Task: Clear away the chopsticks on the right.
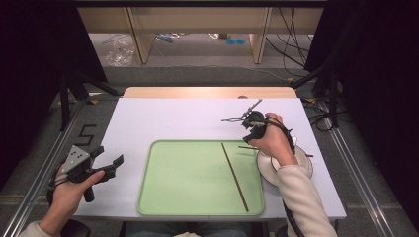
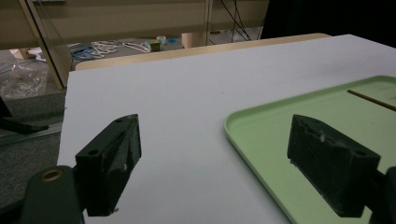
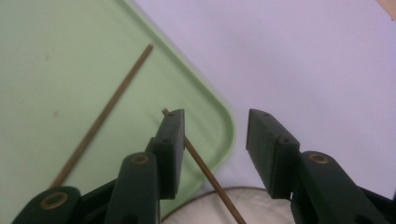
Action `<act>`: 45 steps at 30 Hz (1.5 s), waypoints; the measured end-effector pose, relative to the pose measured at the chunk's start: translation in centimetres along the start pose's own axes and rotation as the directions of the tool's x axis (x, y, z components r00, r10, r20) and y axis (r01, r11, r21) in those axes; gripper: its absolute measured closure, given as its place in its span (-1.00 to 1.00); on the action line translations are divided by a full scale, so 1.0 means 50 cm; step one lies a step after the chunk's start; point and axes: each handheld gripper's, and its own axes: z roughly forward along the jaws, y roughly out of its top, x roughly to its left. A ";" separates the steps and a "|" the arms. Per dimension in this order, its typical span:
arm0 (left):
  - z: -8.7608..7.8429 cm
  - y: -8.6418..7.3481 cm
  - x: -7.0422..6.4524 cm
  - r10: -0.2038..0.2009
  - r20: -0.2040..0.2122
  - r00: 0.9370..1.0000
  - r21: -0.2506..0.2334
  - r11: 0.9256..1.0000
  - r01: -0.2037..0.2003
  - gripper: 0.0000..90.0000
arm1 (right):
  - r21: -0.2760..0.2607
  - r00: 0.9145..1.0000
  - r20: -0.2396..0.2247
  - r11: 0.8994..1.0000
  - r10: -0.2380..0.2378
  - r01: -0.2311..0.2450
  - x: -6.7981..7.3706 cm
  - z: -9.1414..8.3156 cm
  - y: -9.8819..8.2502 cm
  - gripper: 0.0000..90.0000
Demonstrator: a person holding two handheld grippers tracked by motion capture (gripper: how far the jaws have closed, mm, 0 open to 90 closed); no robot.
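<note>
Only one piece of writing reads clearly: a black "5" (image 1: 86, 134) marked on the floor just off the surface's (image 1: 163, 118) left edge. On the green tray (image 1: 188, 177) at the surface's near edge lies one brown chopstick (image 1: 235, 177), slanting along the tray's right side. A second chopstick (image 3: 210, 178) rests on the rim of a white bowl (image 1: 269, 168) beside the tray's right edge, its tip reaching over the tray's far right corner; the person's right hand (image 1: 271, 140) covers most of the bowl and stick in the high view. The right gripper (image 3: 215, 140) has jaws standing partly apart, with nothing pressed between them, and the stick runs under the left jaw. The left gripper (image 1: 106, 165), held off the surface's near left corner, has jaws spread wide and empty.
</note>
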 end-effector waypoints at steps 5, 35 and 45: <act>0.000 0.000 0.000 0.000 0.001 1.000 0.001 1.000 0.000 -0.61 | 0.072 0.988 -0.013 0.985 -0.156 0.157 0.000 0.024 -0.018 0.25; 0.000 -0.001 0.000 0.005 0.001 1.000 0.006 1.000 -0.005 -0.60 | 0.206 0.908 0.018 0.890 -0.419 0.406 0.025 0.091 -0.023 0.89; 0.000 -0.001 0.001 0.000 -0.001 1.000 0.005 1.000 0.000 -0.60 | 0.114 0.877 0.174 0.894 -0.447 0.433 0.014 0.043 -0.008 0.95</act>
